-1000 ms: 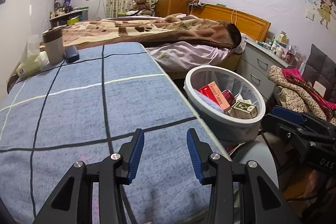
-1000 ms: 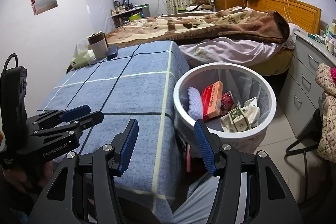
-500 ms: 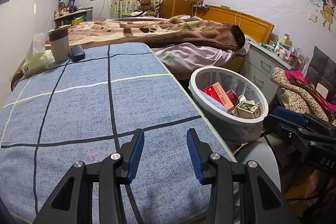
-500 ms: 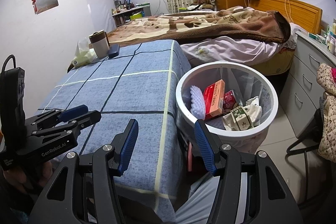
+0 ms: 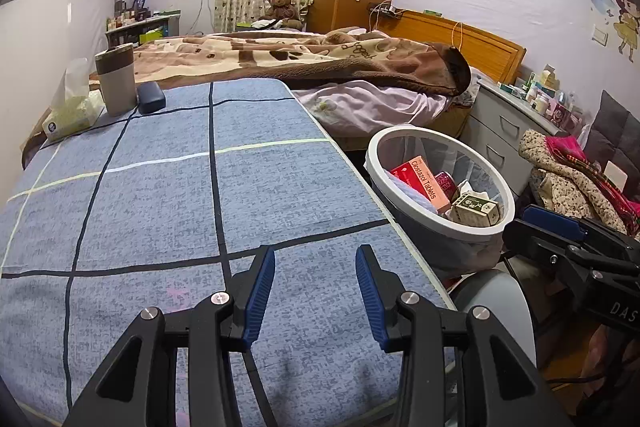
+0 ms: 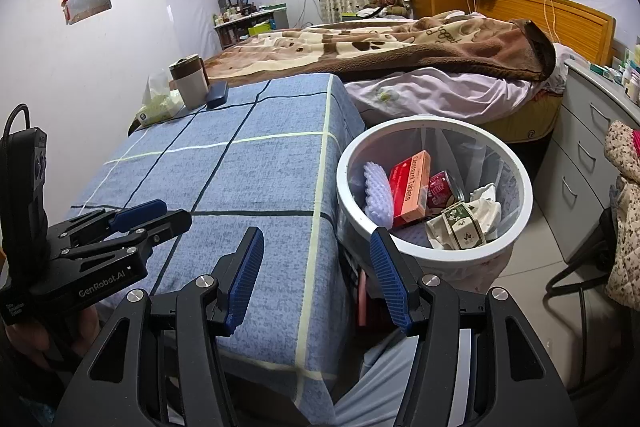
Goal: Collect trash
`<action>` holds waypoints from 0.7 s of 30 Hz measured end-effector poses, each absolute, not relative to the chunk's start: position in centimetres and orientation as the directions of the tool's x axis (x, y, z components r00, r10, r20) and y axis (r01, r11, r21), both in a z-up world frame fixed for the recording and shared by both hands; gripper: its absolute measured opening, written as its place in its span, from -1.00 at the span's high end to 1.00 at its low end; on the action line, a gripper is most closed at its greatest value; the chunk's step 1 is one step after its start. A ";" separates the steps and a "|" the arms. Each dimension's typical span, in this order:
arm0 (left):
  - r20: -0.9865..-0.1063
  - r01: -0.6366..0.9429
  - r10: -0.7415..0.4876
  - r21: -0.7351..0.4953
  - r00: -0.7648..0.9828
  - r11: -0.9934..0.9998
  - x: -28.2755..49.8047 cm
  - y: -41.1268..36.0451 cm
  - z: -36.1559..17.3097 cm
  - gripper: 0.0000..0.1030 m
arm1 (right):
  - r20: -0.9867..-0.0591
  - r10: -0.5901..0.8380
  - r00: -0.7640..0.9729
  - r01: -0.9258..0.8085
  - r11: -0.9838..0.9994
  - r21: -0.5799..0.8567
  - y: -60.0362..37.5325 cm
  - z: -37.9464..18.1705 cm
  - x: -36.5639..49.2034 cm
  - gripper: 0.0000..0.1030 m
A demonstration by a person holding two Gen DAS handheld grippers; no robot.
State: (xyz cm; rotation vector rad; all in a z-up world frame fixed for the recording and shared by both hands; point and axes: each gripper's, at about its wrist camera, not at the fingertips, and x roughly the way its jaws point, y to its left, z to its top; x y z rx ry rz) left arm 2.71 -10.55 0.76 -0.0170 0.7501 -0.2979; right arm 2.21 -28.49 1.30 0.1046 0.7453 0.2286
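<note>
1. Both tongs gape wide and hold nothing: left gripper over the table, right gripper at its edge.
2. Trash lies in the bin beside the table.
3. The red box, probably light stiff card, would pinch best across its flat faces; the tissue crushes.
4. Legible: "Cilostazol Tablets", "GenRobot.AI".

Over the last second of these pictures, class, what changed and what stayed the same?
Little changed. The left claw drifted slightly, so the mug and bin sit a bit further right in its view. Both claws stayed open and empty, the right claw near the bin. The trash in the bin did not move.
</note>
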 end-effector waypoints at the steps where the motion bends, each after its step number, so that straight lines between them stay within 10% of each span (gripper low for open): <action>1: -0.669 0.261 -0.271 -0.118 0.692 0.958 2.7 -10.6 0.7 0.19 | -0.660 0.243 0.711 -0.169 0.970 0.175 -28.4 1.3 2.2 -0.11; 21: -0.676 0.245 -0.256 -0.114 0.691 0.963 3.1 -10.5 0.2 0.19 | -0.667 0.243 0.704 -0.171 0.970 0.173 -28.1 1.1 2.4 -0.11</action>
